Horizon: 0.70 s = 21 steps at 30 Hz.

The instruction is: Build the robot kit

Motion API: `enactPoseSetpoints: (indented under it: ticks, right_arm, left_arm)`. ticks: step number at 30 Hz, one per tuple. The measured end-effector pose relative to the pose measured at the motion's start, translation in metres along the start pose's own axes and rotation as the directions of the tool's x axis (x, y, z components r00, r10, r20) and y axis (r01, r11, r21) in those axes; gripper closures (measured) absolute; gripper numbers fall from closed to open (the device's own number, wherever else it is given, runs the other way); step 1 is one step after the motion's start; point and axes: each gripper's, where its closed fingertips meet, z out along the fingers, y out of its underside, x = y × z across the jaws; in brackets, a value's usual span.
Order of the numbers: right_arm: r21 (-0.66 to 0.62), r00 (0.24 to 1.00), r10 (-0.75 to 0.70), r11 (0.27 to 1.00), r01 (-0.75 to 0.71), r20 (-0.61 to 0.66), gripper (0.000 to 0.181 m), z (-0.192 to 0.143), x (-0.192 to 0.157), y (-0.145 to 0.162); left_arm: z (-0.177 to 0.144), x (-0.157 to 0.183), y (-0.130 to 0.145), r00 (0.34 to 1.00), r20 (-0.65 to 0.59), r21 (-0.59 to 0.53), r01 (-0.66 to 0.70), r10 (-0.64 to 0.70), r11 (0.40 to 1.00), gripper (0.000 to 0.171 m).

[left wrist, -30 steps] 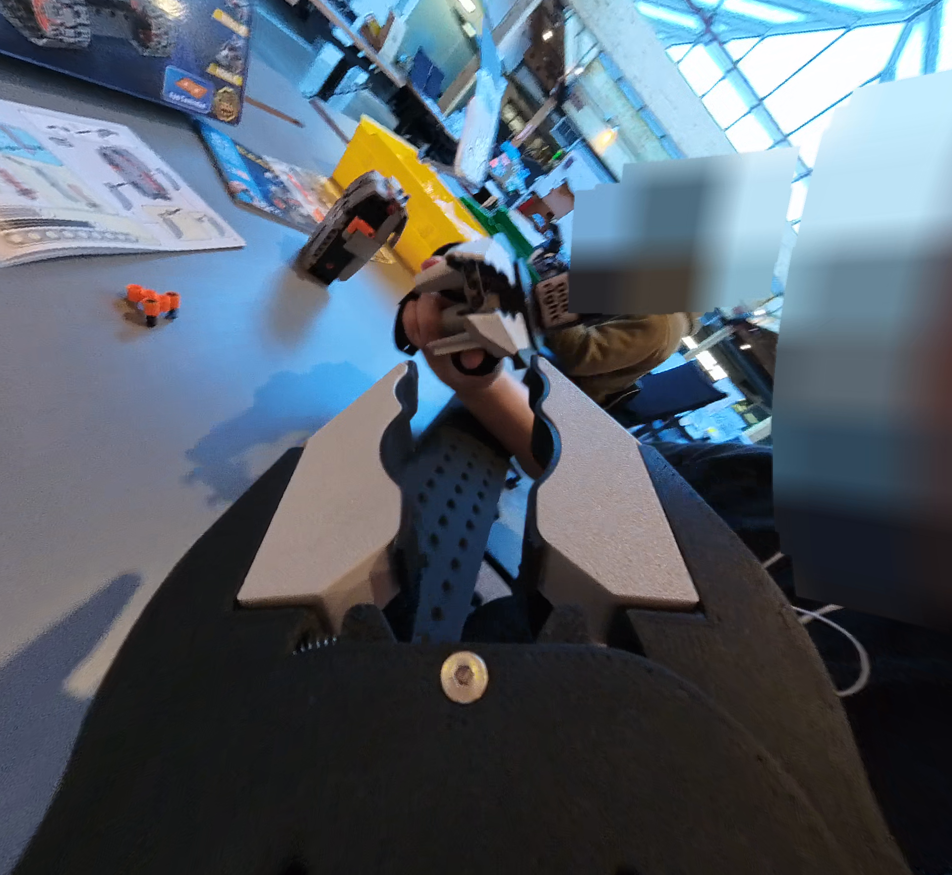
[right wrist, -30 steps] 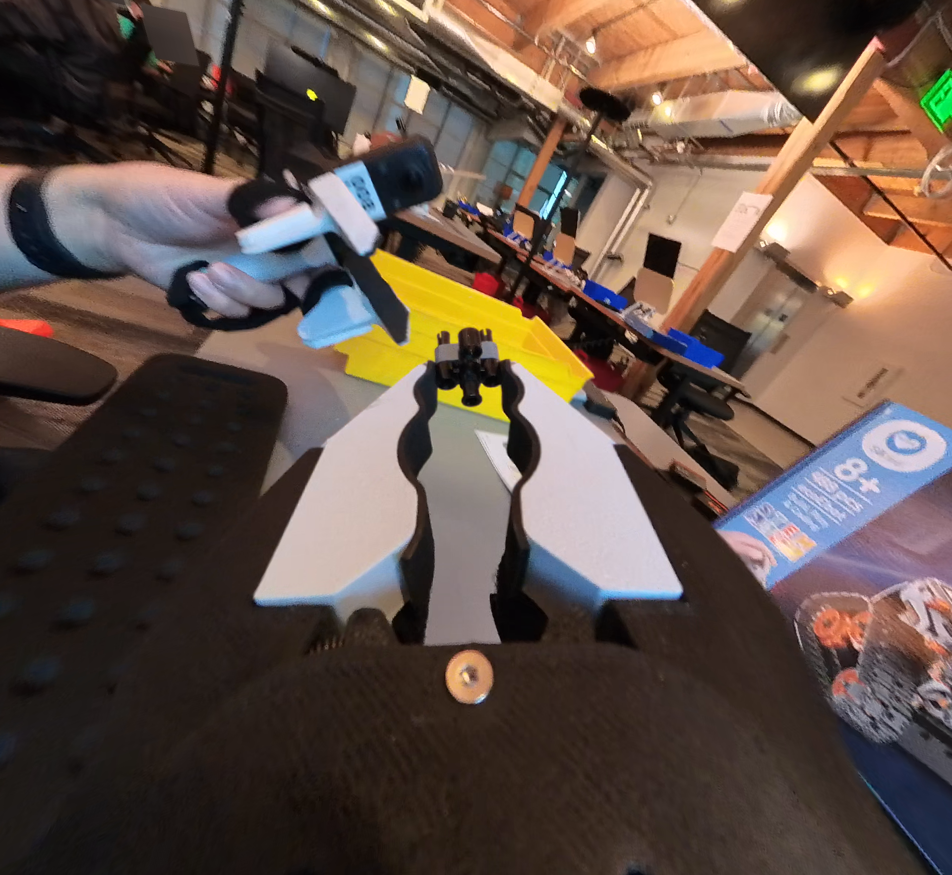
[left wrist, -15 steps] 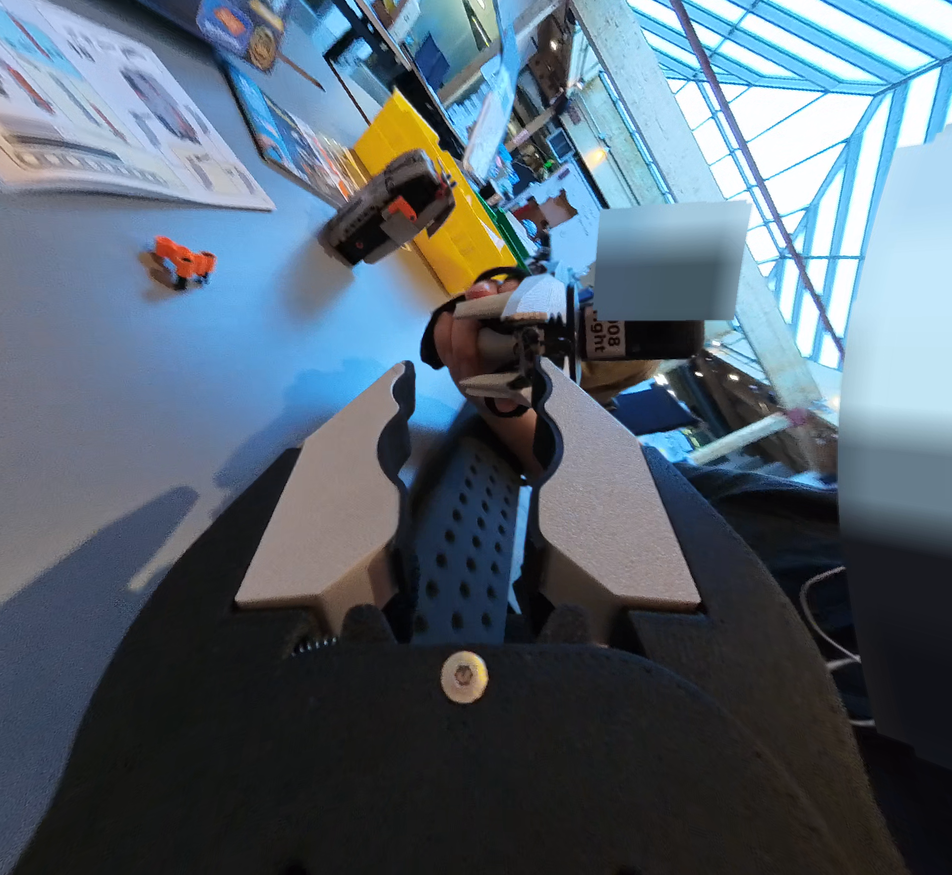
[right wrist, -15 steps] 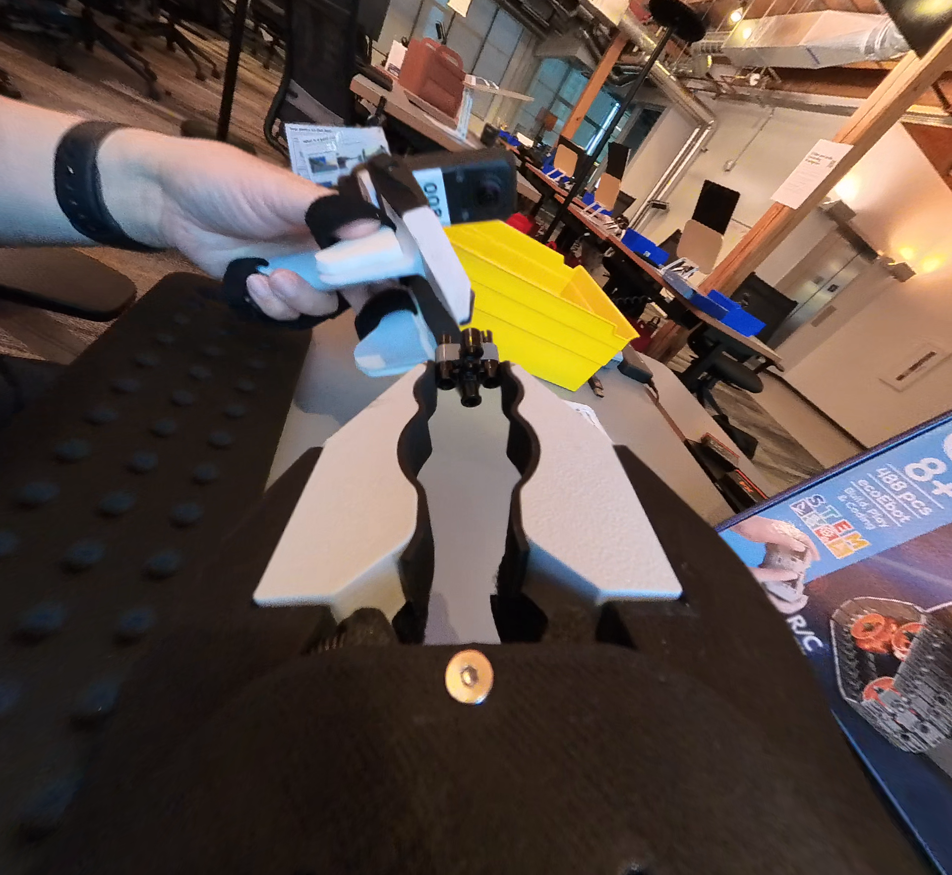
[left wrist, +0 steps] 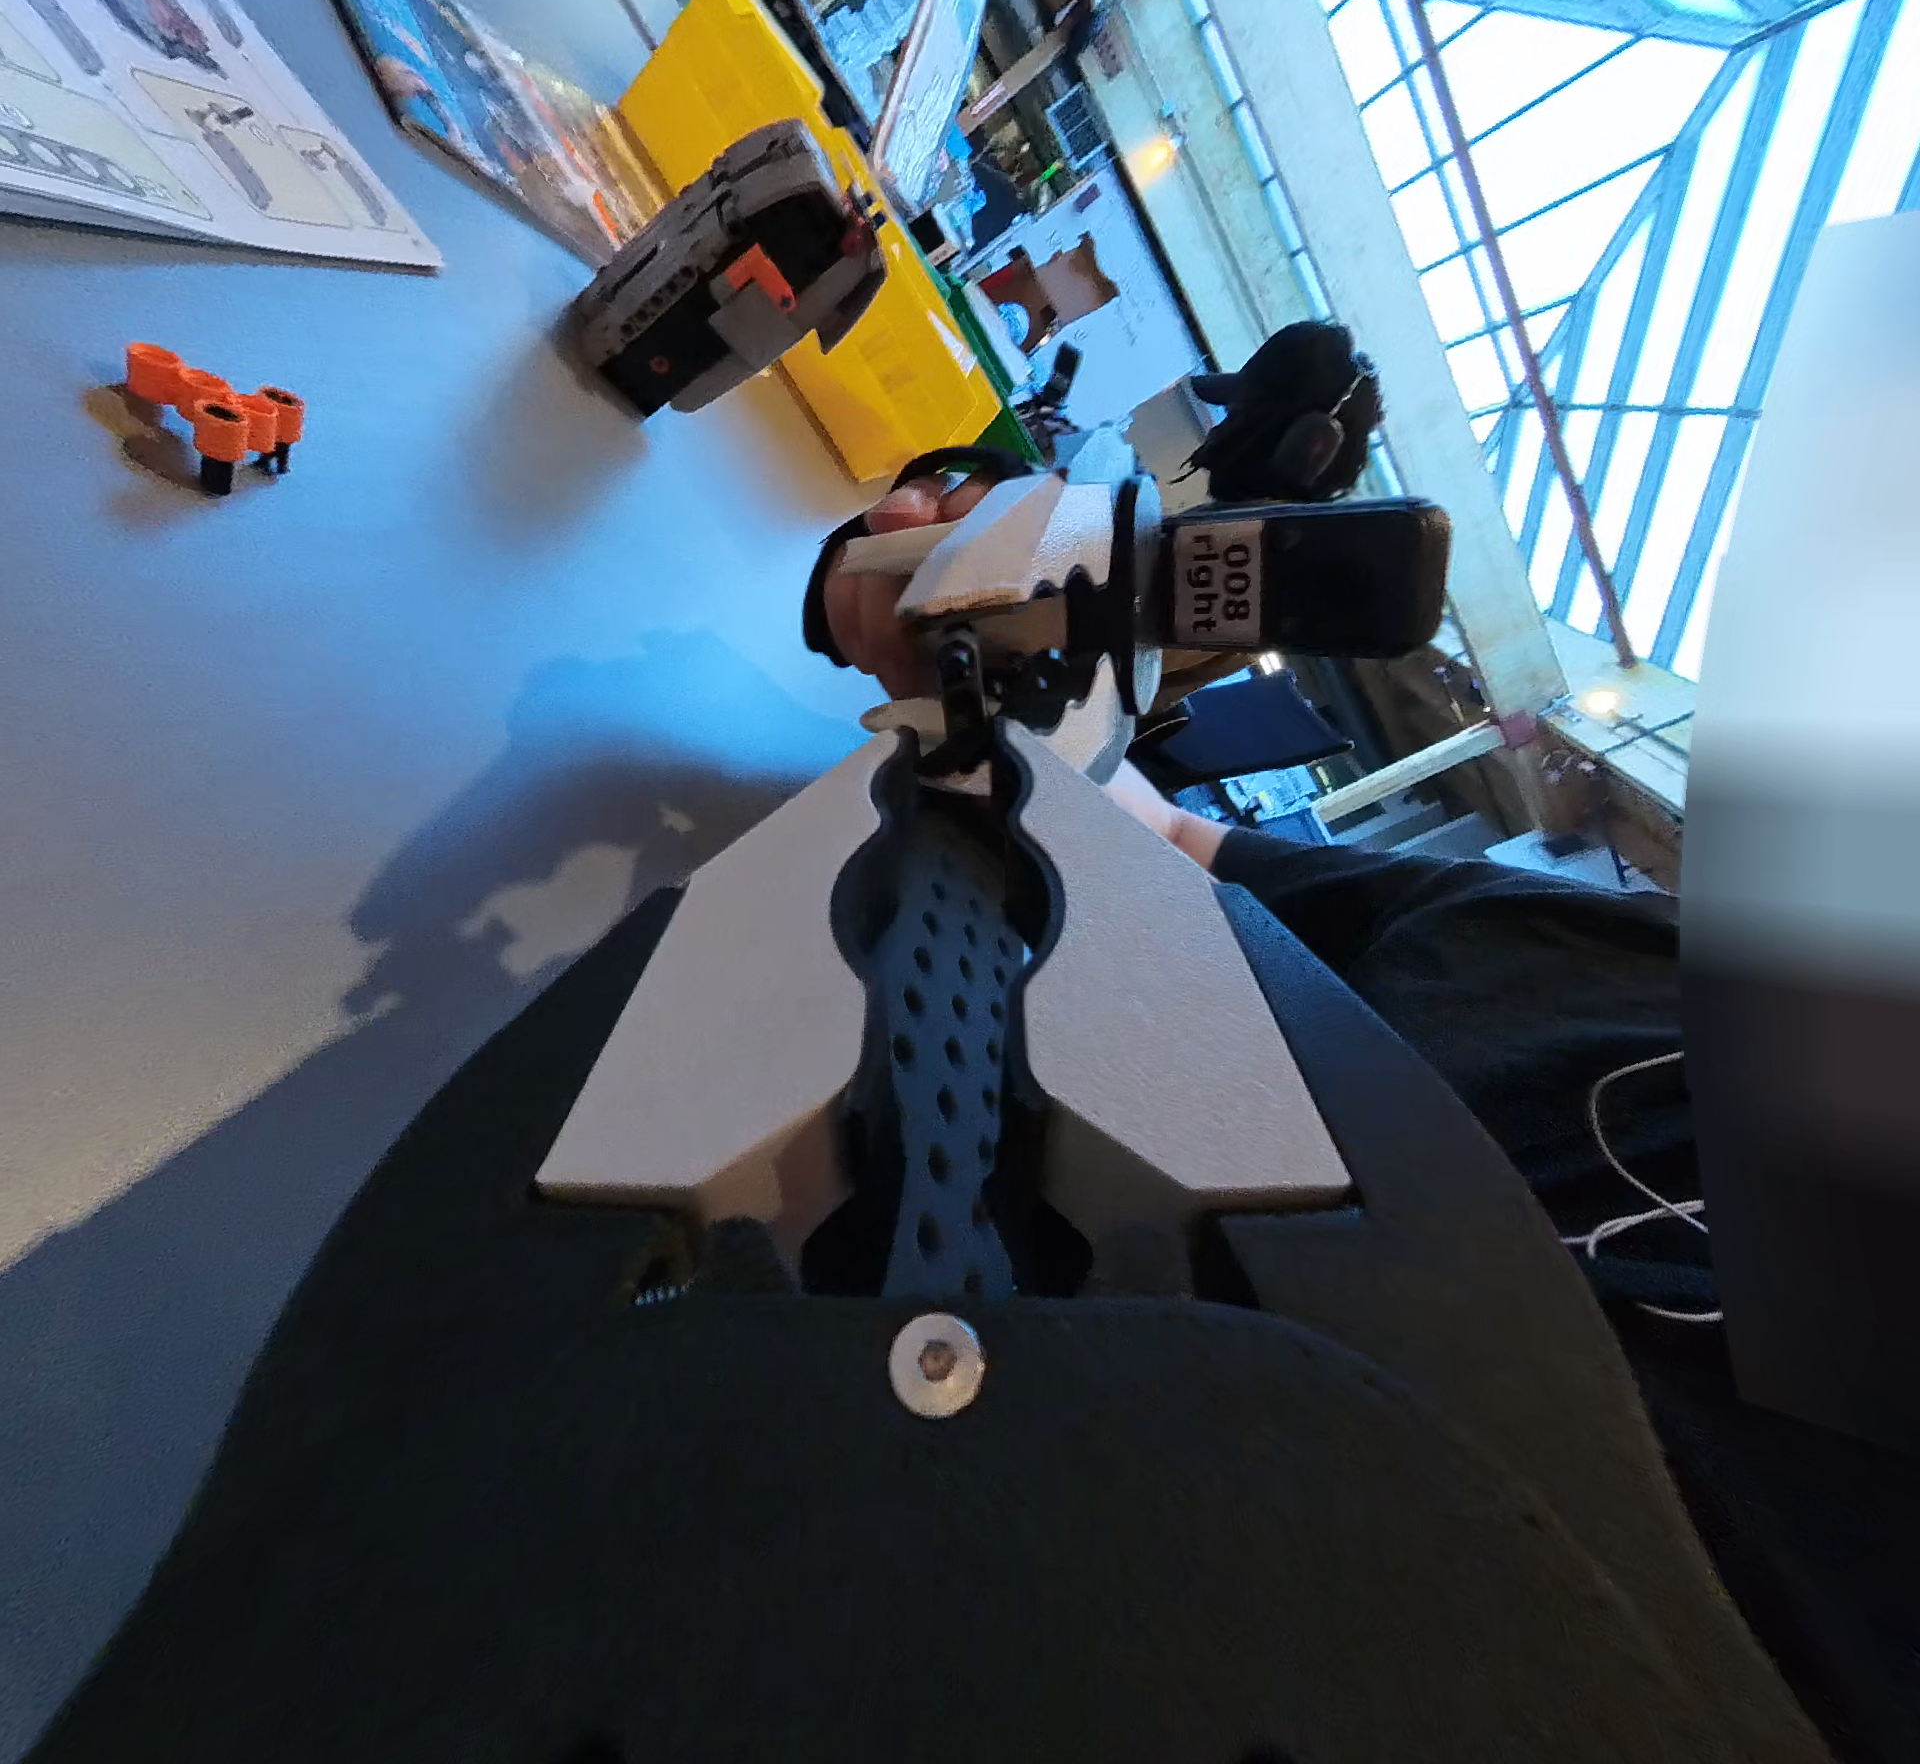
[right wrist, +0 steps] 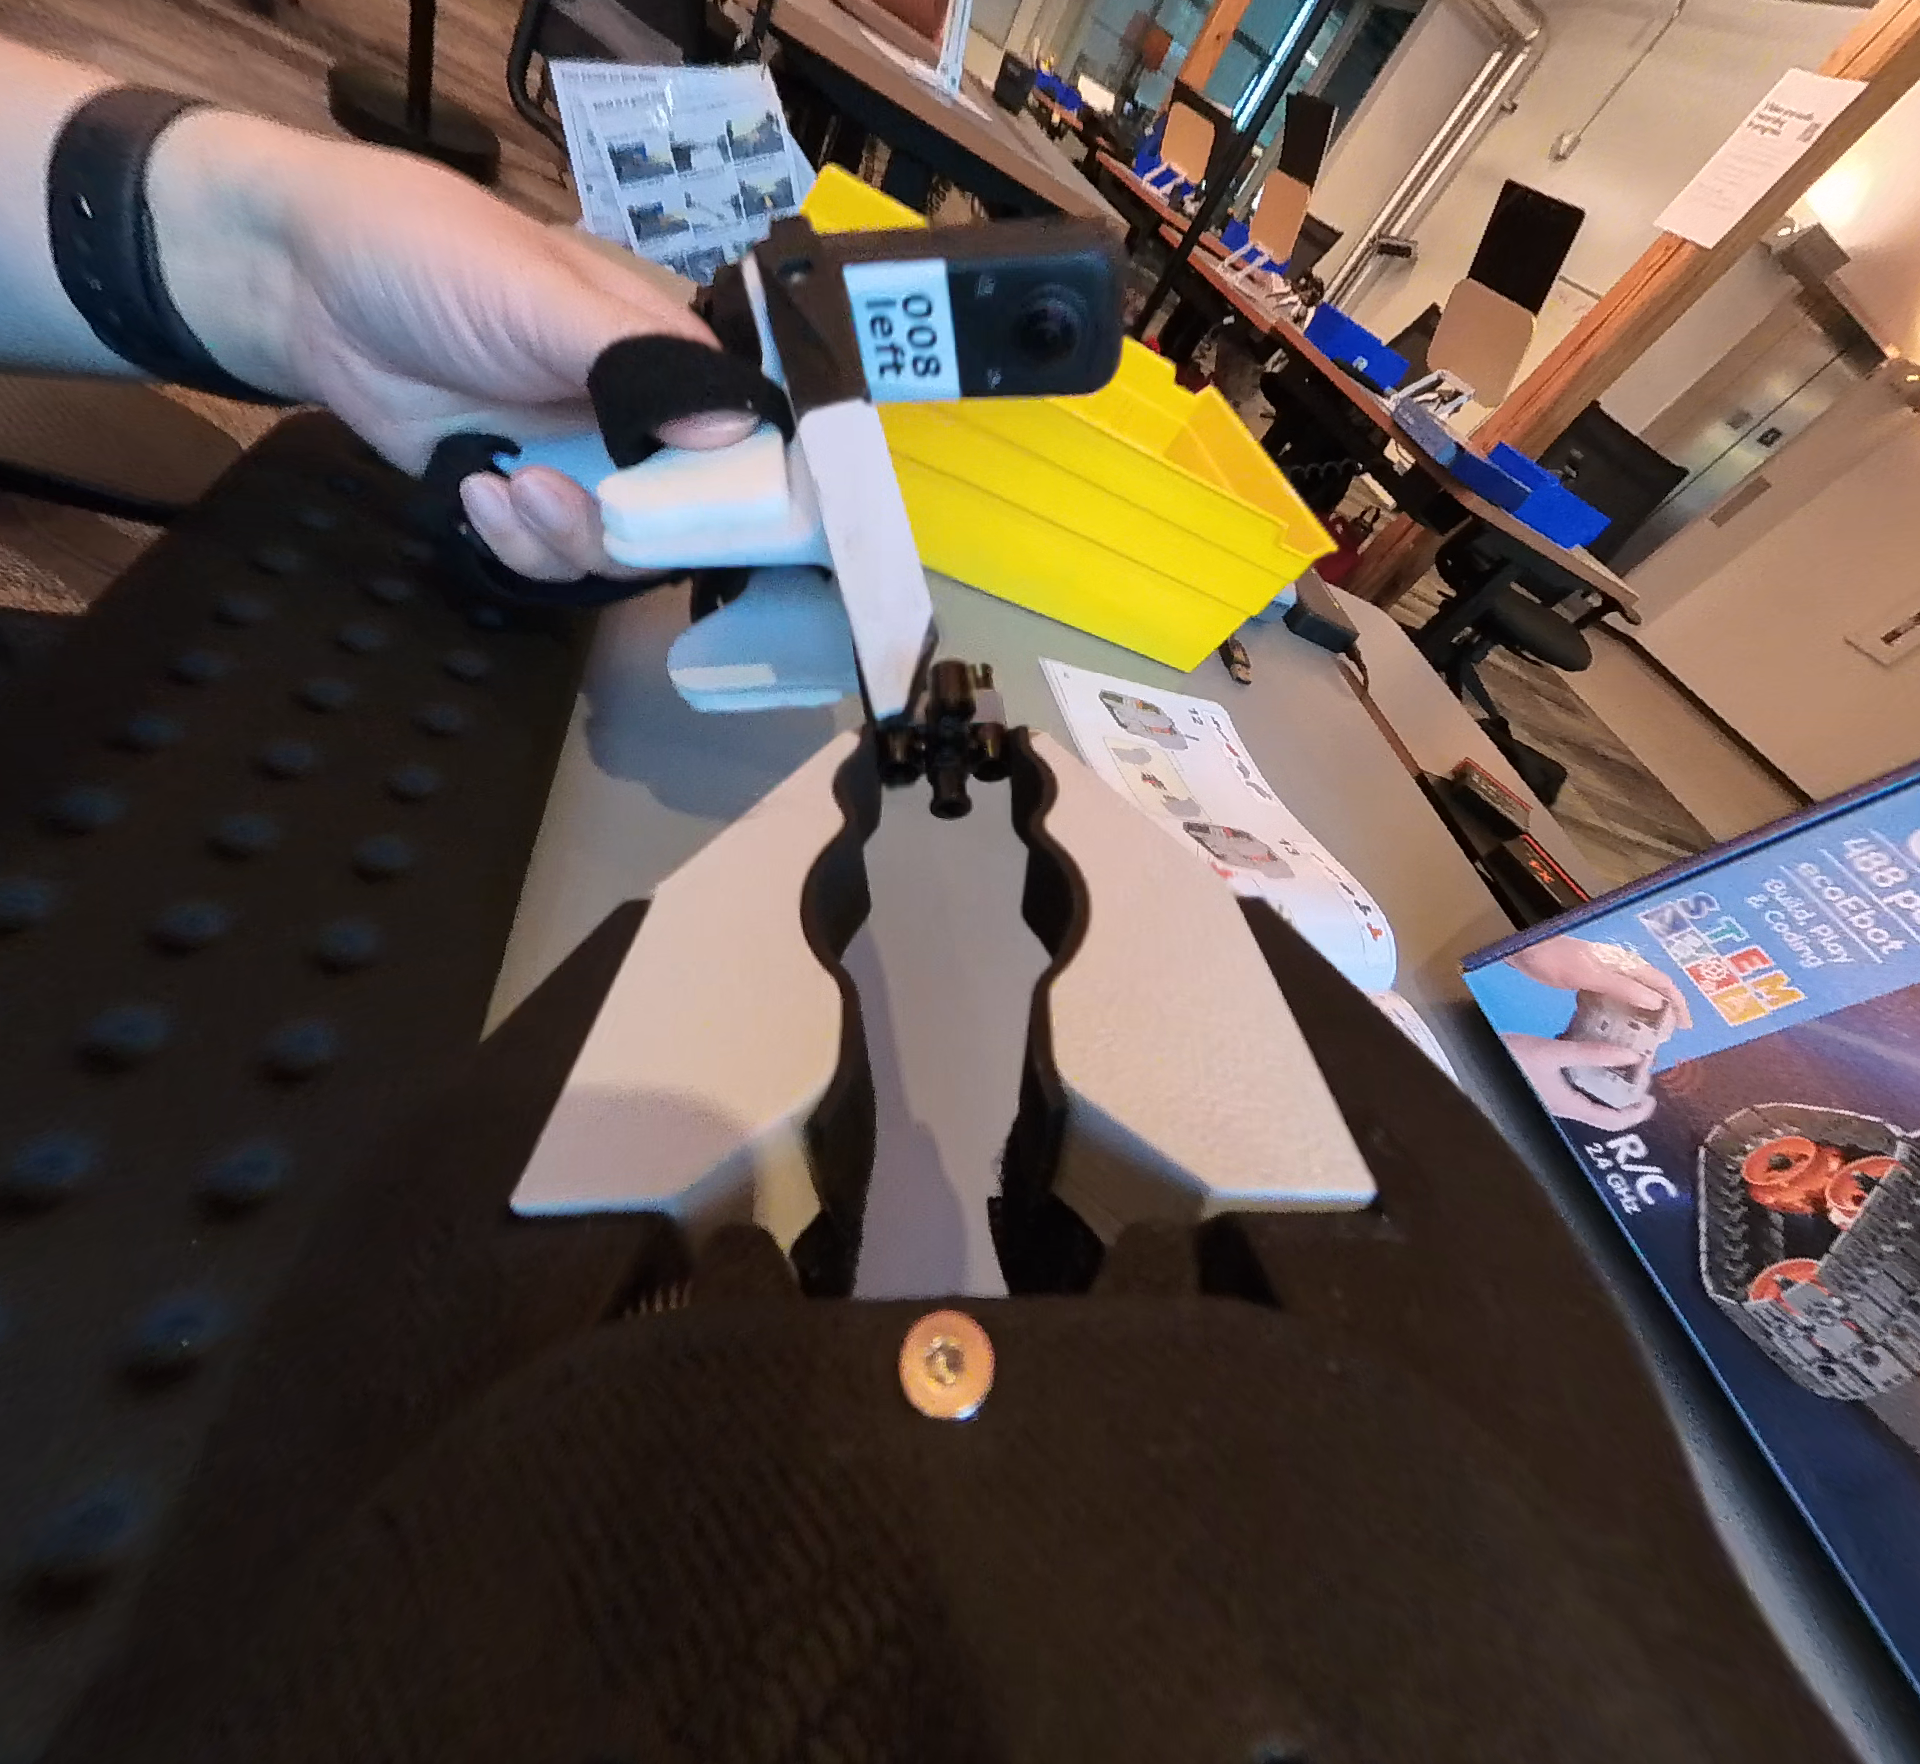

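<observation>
My right gripper (right wrist: 951,764) is shut on a small black and grey building-toy part (right wrist: 951,740), held above the grey table (right wrist: 935,1039). My left gripper (left wrist: 956,760) has its jaws drawn narrow around the same part (left wrist: 958,691), which sits between its tips. In the right wrist view the left gripper (right wrist: 883,691), held in a hand, comes in from the upper left, its white fingers (right wrist: 868,561) meeting the part's left end. In the left wrist view the right gripper (left wrist: 1023,665) faces mine just beyond the part.
On the table lie an orange part (left wrist: 213,410), a grey and black block assembly (left wrist: 727,301), an instruction booklet (right wrist: 1216,810) and a blue toy box (right wrist: 1714,1091). A yellow bin (right wrist: 1091,488) stands behind. A black dimpled pad (right wrist: 208,779) is at my left. Only a small space, under 4 cm, lies between the two pairs of fingers.
The two grippers have come together. My left gripper's jaws have narrowed from wide open onto the part that the right gripper holds.
</observation>
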Motion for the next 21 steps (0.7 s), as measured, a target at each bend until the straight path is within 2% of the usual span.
enactPoseSetpoints:
  ticks: [1, 4, 9, 14, 16, 18, 21]
  right_arm:
    - [-0.007, 1.0, -0.013, 1.0, 0.013, -0.002, 0.159, 0.0, 0.0, 0.001]
    - [0.046, 1.0, -0.008, 0.999, 0.009, -0.005, 0.154, -0.002, 0.0, -0.006]
    - [0.123, 1.0, -0.001, 0.992, -0.001, 0.011, 0.154, -0.01, 0.003, -0.018]
    - [0.081, 0.997, -0.074, 0.994, 0.073, 0.004, 0.16, -0.008, -0.003, -0.017]
    - [0.078, 0.998, -0.06, 0.995, 0.058, 0.015, 0.16, -0.008, -0.004, -0.02]
    - [0.098, 0.998, -0.06, 0.994, 0.057, 0.028, 0.16, -0.01, -0.007, -0.023]
    - [0.1, 0.997, -0.069, 0.993, 0.066, 0.032, 0.16, -0.01, -0.009, -0.025]
  left_arm:
    - [-0.001, -0.002, 0.0, 1.0, 0.016, -0.01, -0.007, 0.007, 1.0, 0.167]
    - [-0.004, -0.001, -0.004, 1.0, 0.002, 0.009, -0.01, 0.01, 1.0, 0.168]
    - [-0.009, 0.008, -0.005, 0.993, -0.102, 0.045, 0.066, -0.061, 0.997, 0.168]
    - [-0.006, 0.014, 0.001, 0.988, -0.136, 0.034, 0.076, -0.071, 0.997, 0.168]
    - [-0.007, 0.017, 0.001, 0.985, -0.159, 0.038, 0.072, -0.065, 0.997, 0.168]
    - [-0.009, 0.019, -0.004, 0.981, -0.183, 0.07, 0.076, -0.062, 0.995, 0.159]
    - [-0.01, 0.021, -0.002, 0.979, -0.202, 0.059, 0.045, -0.032, 0.997, 0.168]
